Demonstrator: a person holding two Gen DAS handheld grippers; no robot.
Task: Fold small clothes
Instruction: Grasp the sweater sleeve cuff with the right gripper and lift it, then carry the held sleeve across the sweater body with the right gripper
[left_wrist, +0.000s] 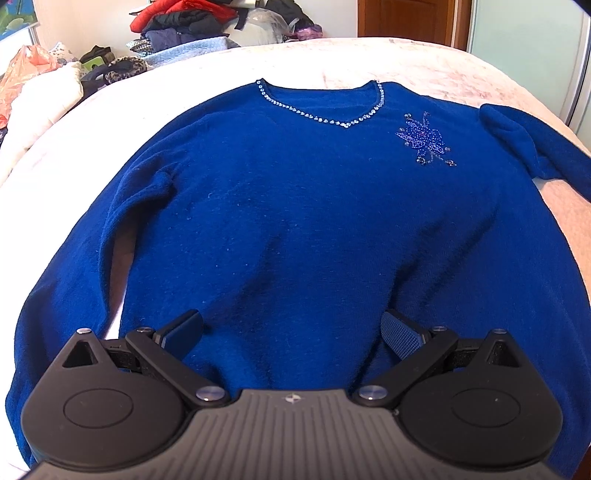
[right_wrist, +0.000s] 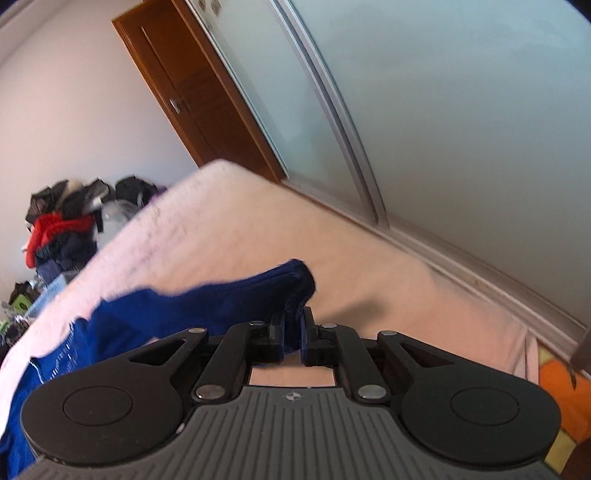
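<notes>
Blue sweater (left_wrist: 295, 221) flat on bed (left_wrist: 424, 66), right tool (right_wrist: 293, 325) pinching sleeve (right_wrist: 258, 291)

Black left gripper (left_wrist: 291, 332), ribbed grey housing, silver screws, blue textured pads (left_wrist: 400, 338)

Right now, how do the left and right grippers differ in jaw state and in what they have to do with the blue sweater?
The left gripper stands wide open, while the right gripper is nearly closed. The left hovers over the lower body of the blue sweater with nothing pinched; the right clamps a sleeve end between its pads. Both are the same black two-finger tool, working over the pink bed cover.
</notes>
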